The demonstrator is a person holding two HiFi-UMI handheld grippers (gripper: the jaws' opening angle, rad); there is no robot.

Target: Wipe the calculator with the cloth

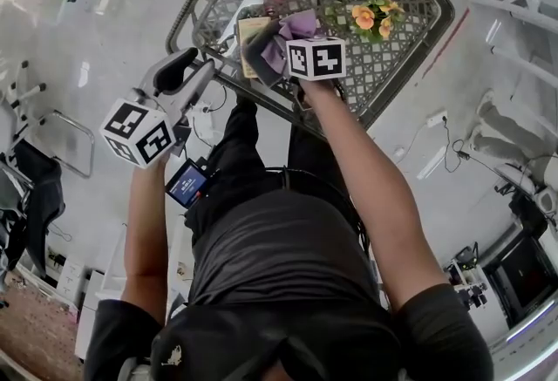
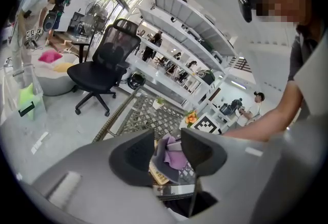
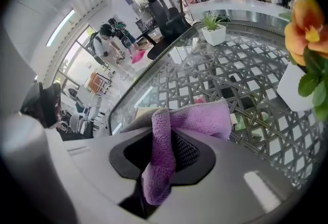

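A tan calculator [image 1: 250, 46] lies near the front edge of the glass lattice table [image 1: 392, 57]. A purple and grey cloth [image 1: 283, 39] hangs bunched over the calculator, and my right gripper [image 1: 292, 46] is shut on it. In the right gripper view the cloth [image 3: 197, 120] folds down between the pads of my right gripper [image 3: 164, 152], with the calculator's edge [image 3: 141, 113] just beyond. My left gripper [image 1: 206, 67] hovers left of the calculator at the table's rim. In the left gripper view my left gripper [image 2: 168, 154] stands open and holds nothing; the calculator [image 2: 158, 172] and cloth [image 2: 175, 157] show through the gap.
A pot of orange flowers [image 1: 371, 18] stands on the table right of the cloth, close to the right gripper [image 3: 306, 33]. A small green plant pot [image 3: 214, 31] sits farther back. A black office chair [image 2: 105, 66] stands on the floor beyond the table.
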